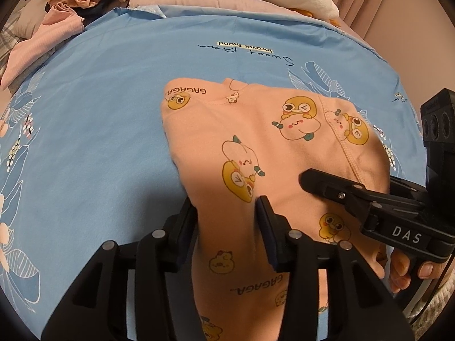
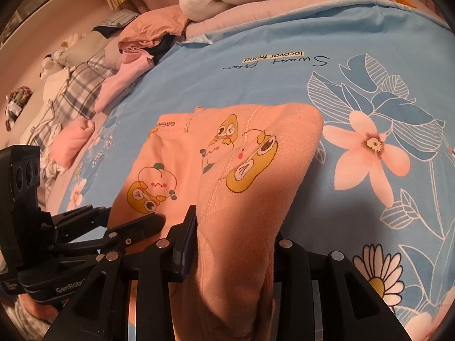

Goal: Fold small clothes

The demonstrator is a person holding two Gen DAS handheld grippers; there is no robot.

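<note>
Left gripper [image 1: 227,213]: jaws are parted around a garment [image 1: 270,147] fold, unclamped.
Right gripper [image 2: 236,236]: likewise.
Release: cloth is freed squarely onto bedsheet [image 1: 99,99].

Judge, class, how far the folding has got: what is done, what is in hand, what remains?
Done: none looks folded. In hand: the peach cartoon-print garment lies on the blue sheet, its near end between the fingers of the left gripper and right gripper. Left: finishing it, then the pile of clothes.
</note>
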